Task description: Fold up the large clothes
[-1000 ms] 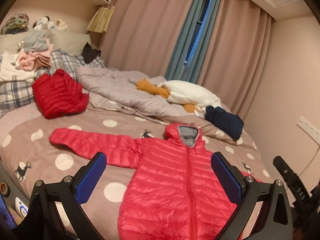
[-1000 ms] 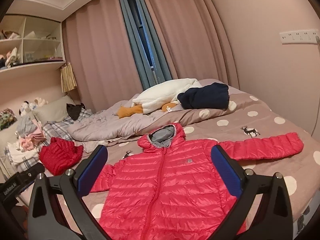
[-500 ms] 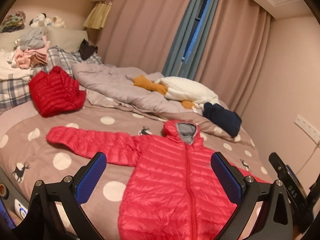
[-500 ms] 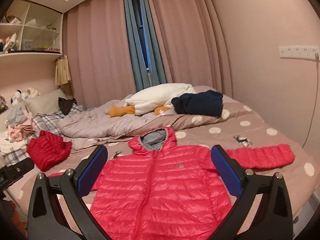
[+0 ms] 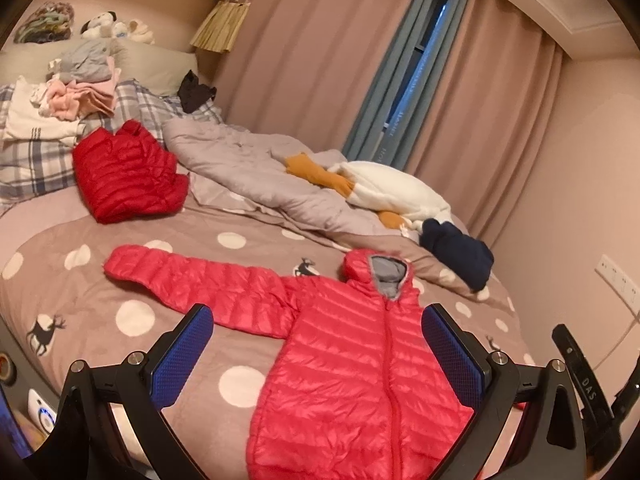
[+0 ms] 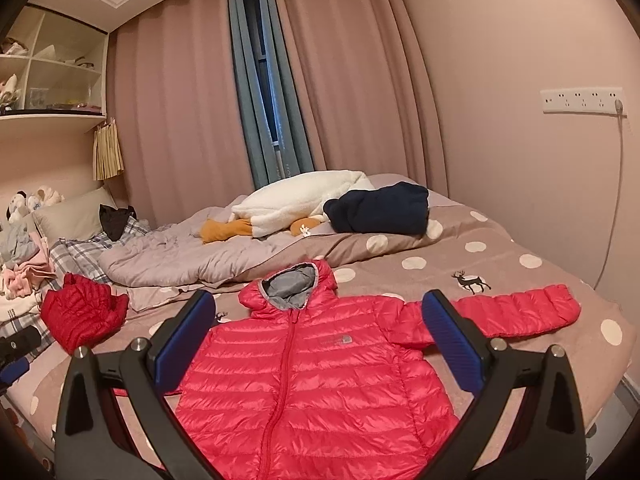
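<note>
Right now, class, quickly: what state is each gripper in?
Left gripper: open, holding nothing, above the pink jacket.
Right gripper: open, holding nothing, above the same jacket.

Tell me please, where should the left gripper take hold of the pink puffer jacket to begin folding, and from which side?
Probably the cuff of the outstretched sleeve. The pink puffer jacket lies flat, zipped, front up on the bed, and that sleeve points away from the body. Bring the open left gripper from above at the sleeve's outer end, pinching the thin cuff, then carry it across the chest.
</note>
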A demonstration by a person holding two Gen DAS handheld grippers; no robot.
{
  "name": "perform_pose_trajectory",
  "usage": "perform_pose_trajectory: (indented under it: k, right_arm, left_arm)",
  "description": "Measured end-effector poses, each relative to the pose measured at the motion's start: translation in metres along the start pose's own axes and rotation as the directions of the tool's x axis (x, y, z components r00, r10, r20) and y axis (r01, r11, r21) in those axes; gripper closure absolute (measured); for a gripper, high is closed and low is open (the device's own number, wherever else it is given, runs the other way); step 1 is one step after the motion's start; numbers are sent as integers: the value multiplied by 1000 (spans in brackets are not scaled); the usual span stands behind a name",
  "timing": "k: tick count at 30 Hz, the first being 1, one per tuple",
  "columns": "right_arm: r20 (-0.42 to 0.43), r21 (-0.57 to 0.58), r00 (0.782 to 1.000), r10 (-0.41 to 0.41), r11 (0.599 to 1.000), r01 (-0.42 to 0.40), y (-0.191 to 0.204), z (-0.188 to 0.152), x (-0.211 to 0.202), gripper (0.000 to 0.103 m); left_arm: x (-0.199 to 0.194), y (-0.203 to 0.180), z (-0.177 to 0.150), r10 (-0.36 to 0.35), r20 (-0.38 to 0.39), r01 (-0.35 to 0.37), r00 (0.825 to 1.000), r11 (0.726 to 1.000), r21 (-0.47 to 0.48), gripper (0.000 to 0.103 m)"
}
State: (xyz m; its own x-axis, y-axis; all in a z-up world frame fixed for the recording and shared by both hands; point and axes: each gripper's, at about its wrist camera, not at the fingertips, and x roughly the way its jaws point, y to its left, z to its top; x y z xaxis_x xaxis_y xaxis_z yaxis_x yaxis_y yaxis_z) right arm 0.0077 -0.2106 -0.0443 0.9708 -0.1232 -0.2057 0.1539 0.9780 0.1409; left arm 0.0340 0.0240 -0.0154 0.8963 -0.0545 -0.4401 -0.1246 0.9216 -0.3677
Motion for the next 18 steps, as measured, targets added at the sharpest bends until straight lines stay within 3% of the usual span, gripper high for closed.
perform_pose_trajectory:
  k: [12, 18]
  right_arm:
    - [-41, -12, 998, 40, 999, -40, 6, -4, 9, 0]
    - [-63, -3, 997, 55, 998, -55, 5, -6, 17, 0]
  left_arm:
    - [-3, 3, 1, -17, 3, 17, 1000, 1000, 0, 0]
    - [-2, 3, 2, 9, 0, -9, 1000, 1000, -1, 0]
